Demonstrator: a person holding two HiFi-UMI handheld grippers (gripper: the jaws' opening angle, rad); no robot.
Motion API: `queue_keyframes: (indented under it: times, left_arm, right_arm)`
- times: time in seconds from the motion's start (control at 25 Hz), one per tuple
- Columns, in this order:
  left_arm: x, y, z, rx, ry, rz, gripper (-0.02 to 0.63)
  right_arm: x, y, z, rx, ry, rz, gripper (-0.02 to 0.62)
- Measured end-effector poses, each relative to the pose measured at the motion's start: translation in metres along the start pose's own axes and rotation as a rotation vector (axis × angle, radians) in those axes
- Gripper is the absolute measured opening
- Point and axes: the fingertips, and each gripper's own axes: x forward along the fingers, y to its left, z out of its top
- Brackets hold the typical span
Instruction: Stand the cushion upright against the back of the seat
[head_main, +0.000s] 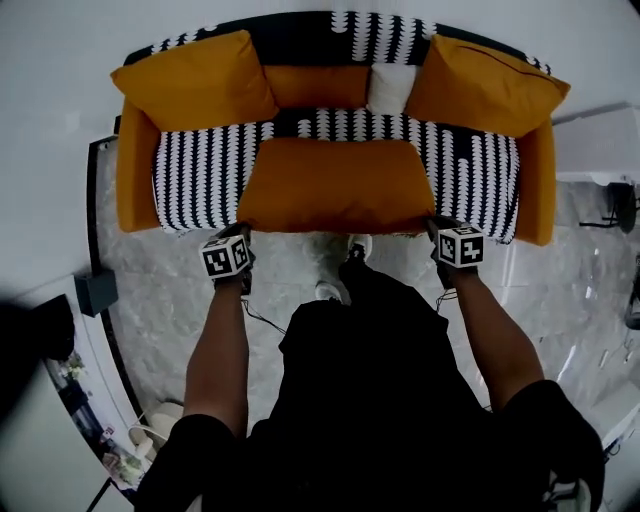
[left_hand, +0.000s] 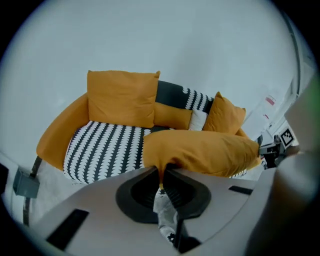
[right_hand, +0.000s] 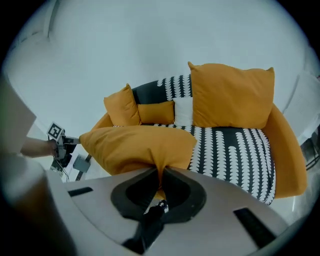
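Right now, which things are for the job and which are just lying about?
For the job: big orange cushion, pinched by left gripper and right gripper; sofa.
Lying about: corner cushions, small orange cushion, white cushion, grey box on floor.

four orange cushions, one white cushion, one sofa.
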Motion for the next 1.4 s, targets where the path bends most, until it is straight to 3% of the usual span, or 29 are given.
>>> queue_keyframes:
  times: [0.2, 0.44, 0.84, 1.16, 1.4]
  left_arm:
    - [-0.03, -0.016, 0.037, -0.104, -0.089, -0.007, 0.034]
    - [-0.04, -0.033, 0.087, -0.051, -0.161, -0.043, 0.034]
    - [-0.039, -0.029, 0.146, -0.083, -0.236, -0.106, 0.034]
    - [-0.025, -0.021, 0.223, 0.074, -0.226, -0.221, 0.034]
    - [0.001, -0.015, 0.288, 0.111, -0.234, -0.289, 0.034]
  right_arm:
    - [-0.019, 0.0, 0.039, 0.064, -0.089, 0.035, 0.048]
    - [-0.032, -0.016, 0.098, 0.107, -0.209, 0.042, 0.048]
    - [-0.04, -0.016, 0.144, 0.172, -0.276, 0.003, 0.046]
    - [-0.049, -0.012, 0.194, 0.223, -0.332, -0.093, 0.046]
    - [-0.042, -0.016, 0.237, 0.293, -0.4, -0.166, 0.046]
